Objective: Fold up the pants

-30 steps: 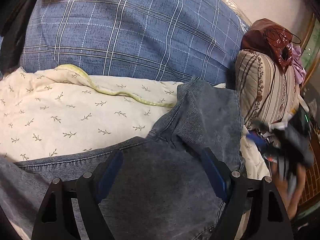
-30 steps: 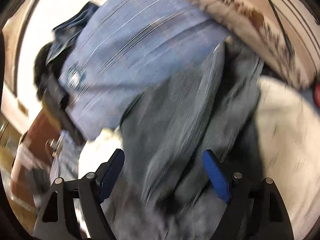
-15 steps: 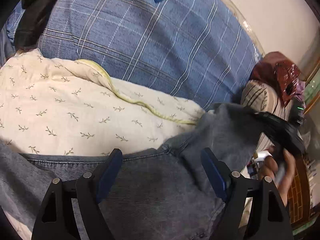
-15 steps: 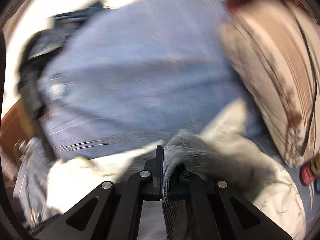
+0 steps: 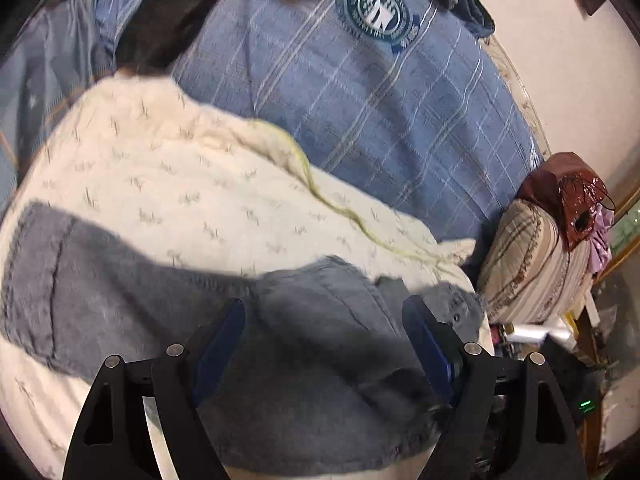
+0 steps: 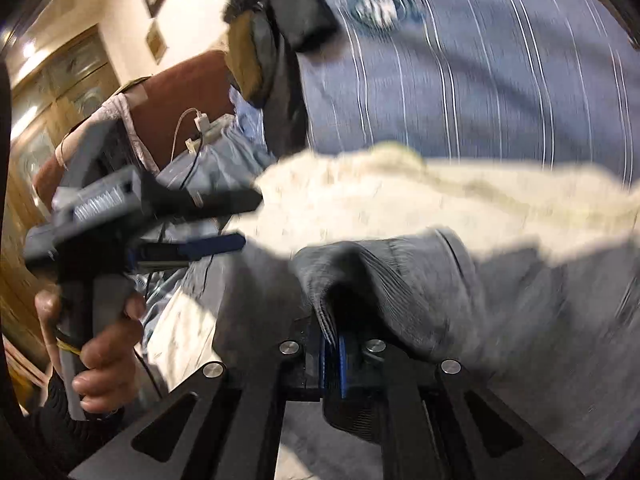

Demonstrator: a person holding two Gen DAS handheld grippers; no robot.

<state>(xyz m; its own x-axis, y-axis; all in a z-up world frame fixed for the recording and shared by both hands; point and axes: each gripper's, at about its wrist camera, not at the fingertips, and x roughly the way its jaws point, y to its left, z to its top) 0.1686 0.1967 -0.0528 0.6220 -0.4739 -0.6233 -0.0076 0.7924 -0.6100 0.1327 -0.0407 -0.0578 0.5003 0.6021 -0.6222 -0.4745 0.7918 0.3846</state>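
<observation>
Two grippers differ: the right gripper (image 6: 332, 356) is clamped on a fold of the grey denim pants (image 5: 132, 304), which stretch leftward across the cream leaf-print quilt (image 5: 168, 184); the left gripper (image 5: 324, 344), jaws apart, hovers over their middle.

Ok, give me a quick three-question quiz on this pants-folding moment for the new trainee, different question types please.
1. True or false: the right tongs are shut on the grey denim pants.
2. Multiple choice: the pants lie on (A) a bare wooden floor, (B) a cream quilt with a leaf print, (C) a glass table.
3. Fill in: the left tongs stand ____ over the pants, gripping nothing.

Key:
1. True; a fold of denim is pinched between the shut blue pads.
2. B; beyond it lies a blue plaid bedspread with a round crest.
3. Open.
</observation>
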